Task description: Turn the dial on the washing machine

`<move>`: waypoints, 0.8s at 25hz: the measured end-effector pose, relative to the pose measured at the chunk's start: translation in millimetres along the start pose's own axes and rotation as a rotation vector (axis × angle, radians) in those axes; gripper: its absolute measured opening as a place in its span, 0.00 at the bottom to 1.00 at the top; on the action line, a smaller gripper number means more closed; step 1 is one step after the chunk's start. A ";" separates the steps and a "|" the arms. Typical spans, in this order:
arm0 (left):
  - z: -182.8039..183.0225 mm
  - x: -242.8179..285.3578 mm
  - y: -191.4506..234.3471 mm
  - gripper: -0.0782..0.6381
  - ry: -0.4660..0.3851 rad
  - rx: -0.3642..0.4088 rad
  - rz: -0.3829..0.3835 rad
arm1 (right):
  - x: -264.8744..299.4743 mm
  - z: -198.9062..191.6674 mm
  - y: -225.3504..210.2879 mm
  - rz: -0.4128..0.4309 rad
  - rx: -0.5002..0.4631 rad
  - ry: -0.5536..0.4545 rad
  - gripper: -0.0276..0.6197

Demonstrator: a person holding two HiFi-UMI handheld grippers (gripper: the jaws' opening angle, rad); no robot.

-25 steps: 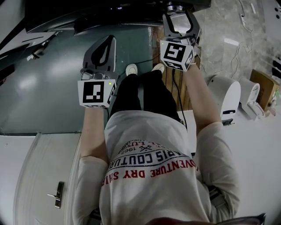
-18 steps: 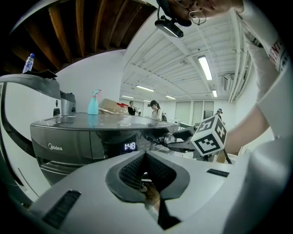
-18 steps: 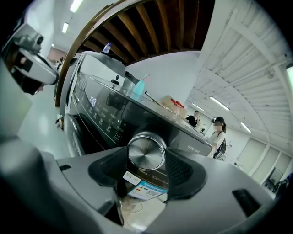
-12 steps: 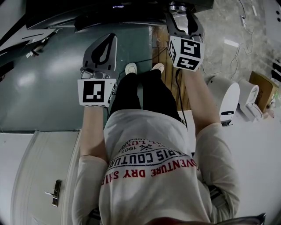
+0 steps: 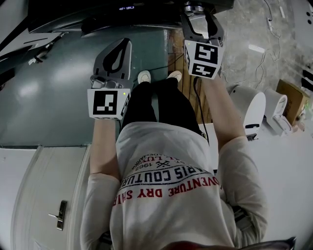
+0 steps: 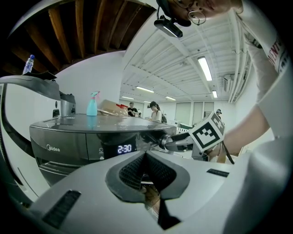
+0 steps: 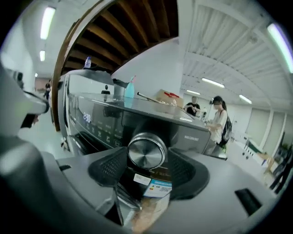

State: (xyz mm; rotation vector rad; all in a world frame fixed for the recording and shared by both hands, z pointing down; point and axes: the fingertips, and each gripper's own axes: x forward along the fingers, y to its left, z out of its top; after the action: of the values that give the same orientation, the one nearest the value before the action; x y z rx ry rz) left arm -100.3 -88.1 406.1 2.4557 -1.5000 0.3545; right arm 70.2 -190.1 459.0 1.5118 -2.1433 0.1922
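The right tongs (image 5: pixel 201 13) are up against the front of the washing machine (image 7: pixel 103 119) and are pinching its round silver dial (image 7: pixel 146 152). The dial fills the gap between the two dark pads (image 7: pixel 107 167), one pad on each side of its rim. Just under the dial, between the lower parts of those tongs, a small sticker (image 7: pixel 155 186) shows on the machine's front. To the left of the right tongs, the machine's dark panel carries a lit display (image 6: pixel 124 148) reading 2:30.

The left tongs (image 6: pixel 145 154) are pressed together with nothing between them. They hang in the air well to the left of the right tongs, short of the machine's front and touching nothing. Beyond and above their tips, a blue spray bottle (image 6: pixel 92 103) stands on the machine's top. From the left tongs' side, the right tongs' marker cube (image 6: pixel 207 132) shows off to the right.
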 end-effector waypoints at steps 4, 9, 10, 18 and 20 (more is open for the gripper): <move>-1.0 -1.1 0.0 0.13 0.001 -0.011 0.015 | -3.4 1.6 5.3 -0.073 -0.263 -0.031 0.50; -3.4 -1.6 -0.1 0.13 0.006 -0.018 0.028 | 0.1 -2.6 8.4 -0.109 -0.486 -0.041 0.50; -4.2 -1.9 -0.3 0.13 0.007 -0.018 0.030 | 1.3 -3.1 9.5 -0.116 -0.518 -0.042 0.50; -7.5 -4.1 -1.1 0.13 0.014 -0.024 0.038 | 4.7 -3.5 9.4 -0.124 -0.519 -0.027 0.48; -6.9 -5.0 -0.9 0.13 0.010 -0.019 0.039 | 4.3 -3.5 8.0 -0.090 -0.425 -0.025 0.47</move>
State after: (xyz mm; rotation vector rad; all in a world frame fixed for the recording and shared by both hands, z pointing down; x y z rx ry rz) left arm -102.2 -81.3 410.9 2.4092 -1.5426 0.3574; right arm 62.9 -189.4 465.5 1.3570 -1.9693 -0.2980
